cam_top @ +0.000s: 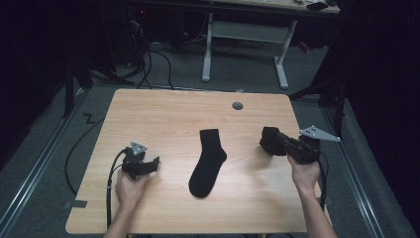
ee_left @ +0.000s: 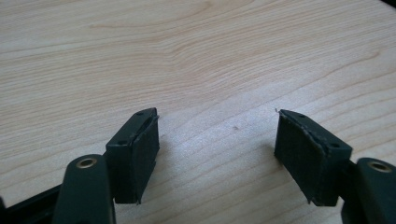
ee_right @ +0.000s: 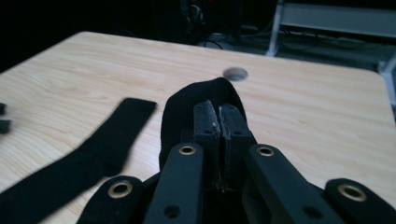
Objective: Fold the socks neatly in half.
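Observation:
A black sock (cam_top: 208, 161) lies flat and lengthwise in the middle of the wooden table (cam_top: 163, 114); the right gripper view has it at the left (ee_right: 93, 149). My right gripper (cam_top: 277, 143) hovers above the table's right side, shut on a second black sock (cam_top: 270, 140). In the right gripper view the jaws (ee_right: 219, 116) are pressed together with that sock (ee_right: 180, 112) bunched around their tips and drooping to the left. My left gripper (cam_top: 153, 163) rests low at the table's left. Its jaws (ee_left: 217, 140) stand wide open over bare wood, with nothing between them.
A round cable hole (cam_top: 237, 105) sits near the table's far edge. Behind the table stands a desk with white legs (cam_top: 245, 34), and cables trail over the grey floor at the left. Bare wood surrounds the flat sock.

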`<state>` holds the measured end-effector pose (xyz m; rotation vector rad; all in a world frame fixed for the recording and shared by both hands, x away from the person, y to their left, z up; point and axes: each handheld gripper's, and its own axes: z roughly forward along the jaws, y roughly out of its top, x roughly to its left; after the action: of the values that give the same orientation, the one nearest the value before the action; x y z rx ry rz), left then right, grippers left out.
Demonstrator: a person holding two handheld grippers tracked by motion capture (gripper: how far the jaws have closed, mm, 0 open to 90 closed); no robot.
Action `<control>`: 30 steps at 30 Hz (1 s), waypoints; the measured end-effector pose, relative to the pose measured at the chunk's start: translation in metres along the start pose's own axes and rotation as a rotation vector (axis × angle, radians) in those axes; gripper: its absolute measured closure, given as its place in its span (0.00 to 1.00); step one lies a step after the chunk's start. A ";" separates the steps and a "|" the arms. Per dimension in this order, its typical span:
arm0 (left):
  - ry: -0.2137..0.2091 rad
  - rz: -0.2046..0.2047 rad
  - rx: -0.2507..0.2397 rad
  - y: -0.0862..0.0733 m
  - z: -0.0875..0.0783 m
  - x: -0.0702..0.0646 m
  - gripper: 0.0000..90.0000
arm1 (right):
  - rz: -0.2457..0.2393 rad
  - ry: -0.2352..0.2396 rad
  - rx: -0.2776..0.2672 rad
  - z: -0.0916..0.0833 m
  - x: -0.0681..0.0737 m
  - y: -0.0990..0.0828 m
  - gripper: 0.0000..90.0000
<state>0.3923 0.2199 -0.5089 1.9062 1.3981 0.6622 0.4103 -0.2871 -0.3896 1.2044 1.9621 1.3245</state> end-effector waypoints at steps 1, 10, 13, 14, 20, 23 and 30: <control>-0.002 0.002 -0.002 0.000 0.000 0.000 0.34 | -0.016 -0.001 -0.001 0.000 0.004 0.004 0.97; -0.007 0.006 -0.001 0.000 0.000 -0.001 0.34 | -0.052 0.082 -0.006 0.010 0.029 0.026 0.97; -0.006 0.005 -0.002 0.000 0.000 -0.001 0.34 | -0.073 0.107 0.020 0.022 0.038 0.029 0.97; -0.006 0.006 -0.001 0.000 0.000 -0.001 0.34 | -0.079 0.113 0.024 0.026 0.041 0.029 0.97; -0.006 0.007 -0.001 0.001 0.001 -0.001 0.34 | -0.077 0.161 0.013 0.042 0.053 0.033 0.97; -0.006 0.006 -0.001 0.001 0.001 -0.001 0.34 | -0.070 0.187 0.036 0.055 0.059 0.038 0.97; 0.000 0.002 -0.001 0.001 0.002 -0.001 0.34 | -0.079 0.202 0.064 0.081 0.068 0.044 0.97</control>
<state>0.3943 0.2187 -0.5090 1.9071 1.3950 0.6639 0.4562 -0.1828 -0.3776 1.0446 2.1841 1.3999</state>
